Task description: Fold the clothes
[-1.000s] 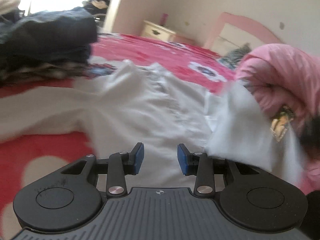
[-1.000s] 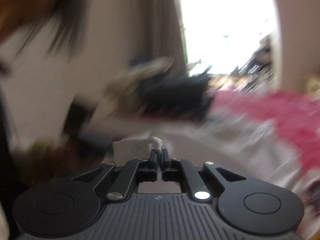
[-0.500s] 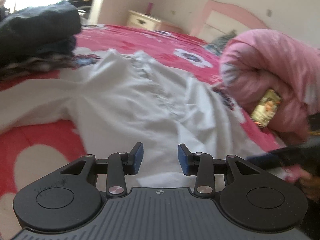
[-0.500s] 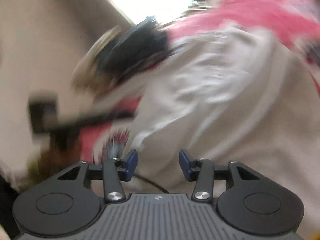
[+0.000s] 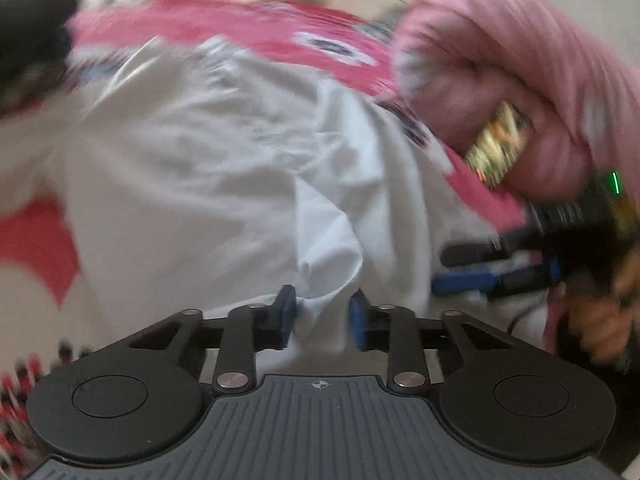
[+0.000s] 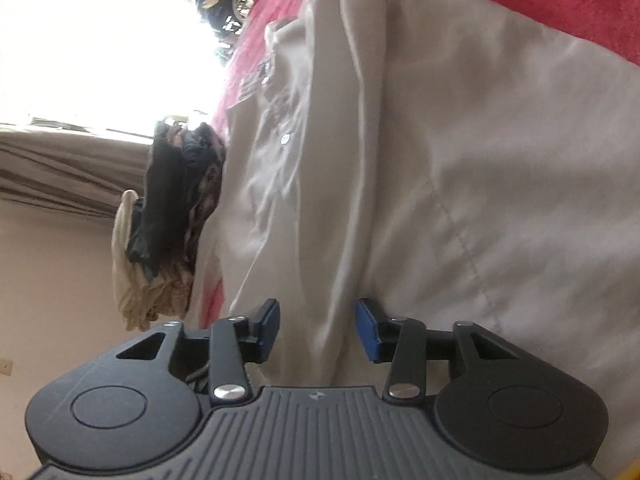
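The white buttoned cotton shirt [image 5: 224,168] lies spread on the red flowered bed cover [image 5: 36,236]. Both tools stand wide at its near hem: a raised fold sits between the left tool [image 5: 322,316] pads, and a long ridge runs straight away from the right tool [image 6: 318,330].

A: Left wrist view, motion blur nearly everywhere. The white shirt [image 5: 224,168] is smeared, the pink quilt [image 5: 520,72] soft, and the other hand [image 5: 600,320] at the right edge just a streak. Only the left gripper [image 5: 322,314] reads sharp.

B: Right wrist view is much crisper; stitching on the shirt shows. The camera is rolled sideways. The window [image 6: 104,40] is blown out to pure white, no detail.

A: So daylight comes from there. Soft shadows in the shirt's folds, no hard glare on cloth.

B: Fisheye bending at the edges, dark corners in both views.
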A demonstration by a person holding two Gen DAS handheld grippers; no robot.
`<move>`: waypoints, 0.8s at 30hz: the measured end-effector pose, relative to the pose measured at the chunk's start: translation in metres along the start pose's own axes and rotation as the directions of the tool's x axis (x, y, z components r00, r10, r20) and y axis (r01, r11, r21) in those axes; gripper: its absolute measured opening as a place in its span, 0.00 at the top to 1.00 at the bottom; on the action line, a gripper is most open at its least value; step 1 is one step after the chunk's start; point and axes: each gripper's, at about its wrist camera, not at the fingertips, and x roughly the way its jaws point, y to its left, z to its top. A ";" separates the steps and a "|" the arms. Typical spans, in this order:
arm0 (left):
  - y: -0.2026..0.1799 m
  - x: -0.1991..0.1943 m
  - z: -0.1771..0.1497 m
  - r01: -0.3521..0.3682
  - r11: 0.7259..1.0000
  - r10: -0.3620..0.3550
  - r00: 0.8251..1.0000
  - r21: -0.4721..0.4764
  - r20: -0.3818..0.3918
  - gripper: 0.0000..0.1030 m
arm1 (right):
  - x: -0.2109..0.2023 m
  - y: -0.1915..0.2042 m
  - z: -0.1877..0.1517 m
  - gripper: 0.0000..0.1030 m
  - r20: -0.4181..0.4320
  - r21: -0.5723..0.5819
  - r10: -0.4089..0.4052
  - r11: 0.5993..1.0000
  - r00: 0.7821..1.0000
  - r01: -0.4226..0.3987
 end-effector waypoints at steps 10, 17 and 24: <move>0.031 -0.012 0.004 0.013 0.993 -0.015 1.000 -0.118 -0.011 0.52 | 0.008 0.004 -0.007 0.56 -0.034 0.024 -0.007 1.000 0.999 0.007; 0.019 0.000 -0.002 0.032 0.999 -0.031 0.999 0.020 -0.033 0.54 | 0.008 0.018 -0.010 0.57 -0.064 -0.017 -0.011 1.000 0.998 0.010; 0.025 -0.007 0.001 0.063 0.994 -0.070 0.994 -0.089 -0.082 0.92 | 0.001 0.032 -0.010 0.96 -0.055 -0.070 -0.012 0.998 0.998 0.008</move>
